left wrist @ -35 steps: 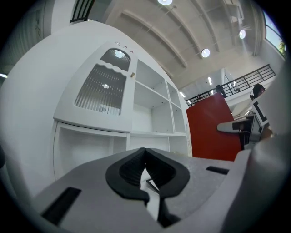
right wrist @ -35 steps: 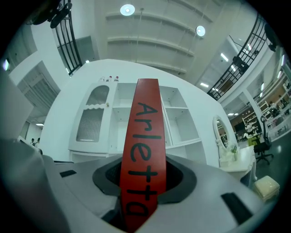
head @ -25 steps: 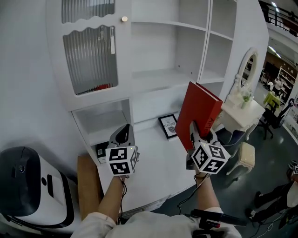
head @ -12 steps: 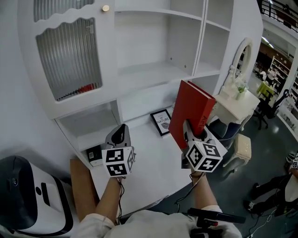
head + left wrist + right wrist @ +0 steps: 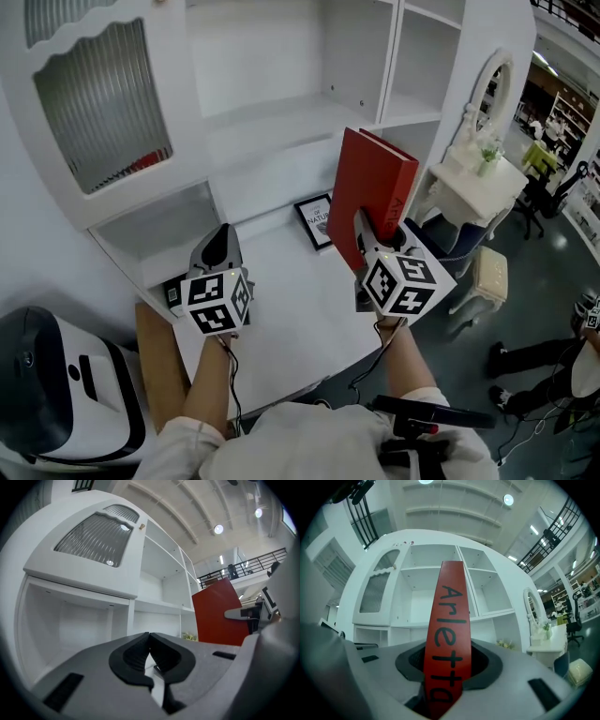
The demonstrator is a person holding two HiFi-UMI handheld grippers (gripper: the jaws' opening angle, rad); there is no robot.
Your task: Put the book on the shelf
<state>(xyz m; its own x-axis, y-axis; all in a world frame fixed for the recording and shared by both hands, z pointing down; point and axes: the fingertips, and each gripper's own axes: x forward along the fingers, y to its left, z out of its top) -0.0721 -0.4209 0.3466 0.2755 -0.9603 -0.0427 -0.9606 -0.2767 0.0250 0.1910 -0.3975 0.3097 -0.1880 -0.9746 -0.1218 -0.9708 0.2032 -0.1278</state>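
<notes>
Head view: a red hardcover book (image 5: pixel 370 192) stands upright above the right part of the white desk top (image 5: pixel 281 323), clear of it and in front of the white shelf unit (image 5: pixel 281 122). Its long axis runs near vertical, the broad cover faces left, and the lettered spine faces back toward the person. The right gripper (image 5: pixel 372 246) holds it at the lower spine. The left gripper (image 5: pixel 217 251) hovers over the desk's left part, well apart.

Left gripper view: the jaws meet at their tips, nothing between them. The book shows upright at right.

Right gripper view: the jaws clamp either side of the spine, which rises straight up, its lettering reading top to bottom.
</notes>
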